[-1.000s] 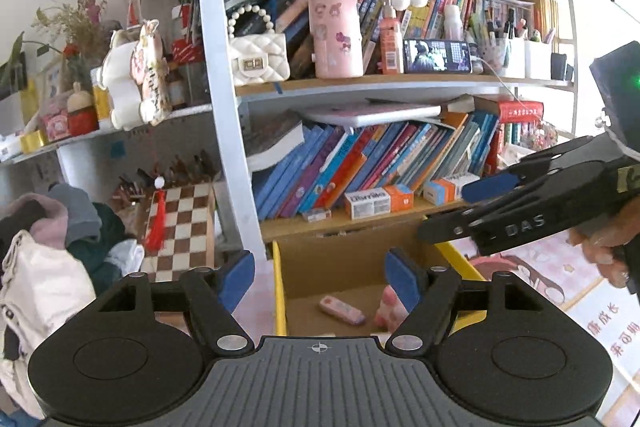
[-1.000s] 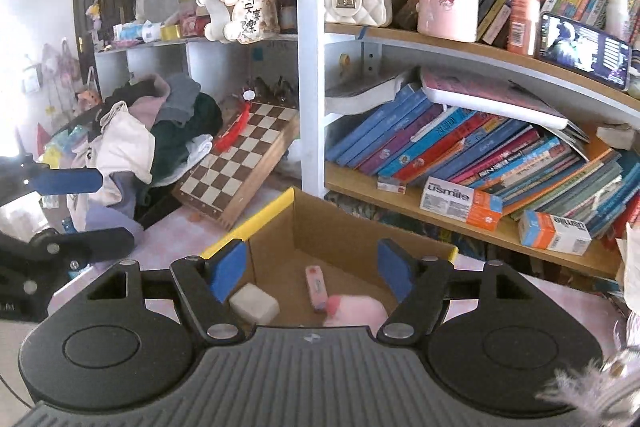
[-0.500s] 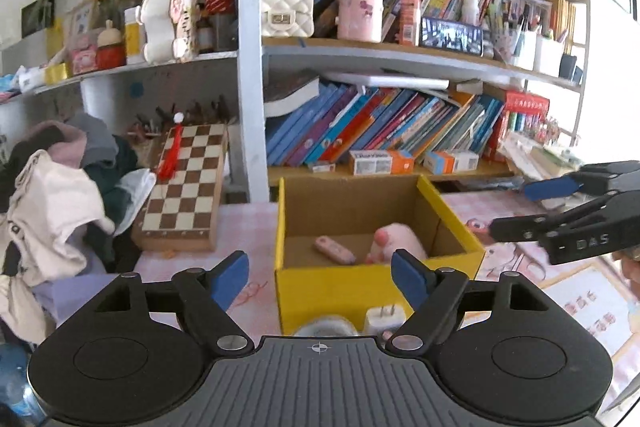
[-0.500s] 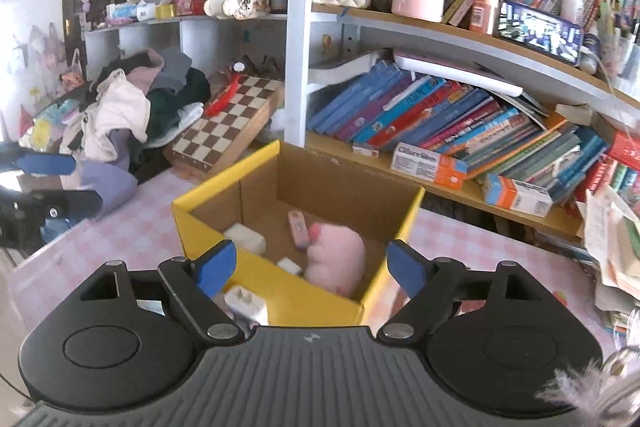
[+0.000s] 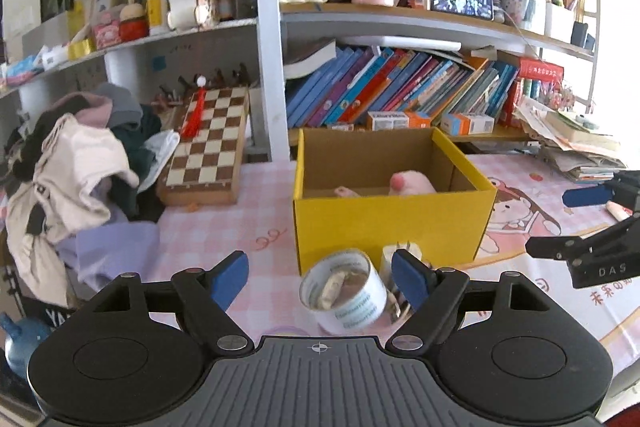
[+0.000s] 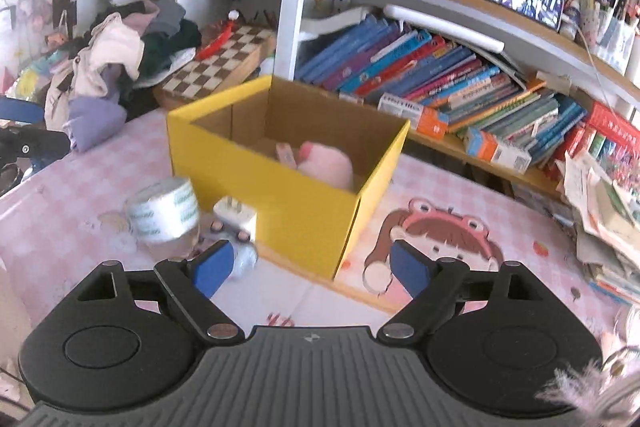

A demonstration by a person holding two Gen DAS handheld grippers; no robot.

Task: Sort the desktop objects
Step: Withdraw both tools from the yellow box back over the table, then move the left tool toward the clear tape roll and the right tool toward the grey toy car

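A yellow cardboard box stands open on the pink desk mat. Inside lie a pink plush toy and a small pink eraser. In front of the box sit a roll of clear tape and a white plug adapter. My left gripper is open and empty, with the tape roll between its fingers. My right gripper is open and empty, near the box's front corner, and also shows at the right of the left wrist view.
A pile of clothes and a chessboard lie left of the box. A bookshelf with books and small boxes stands behind it. A stack of papers sits at the right. A small pale stick lies near the right gripper.
Both grippers have pulled back and away from the box, staying open. The tape roll and plug adapter in front of the box have come into view.
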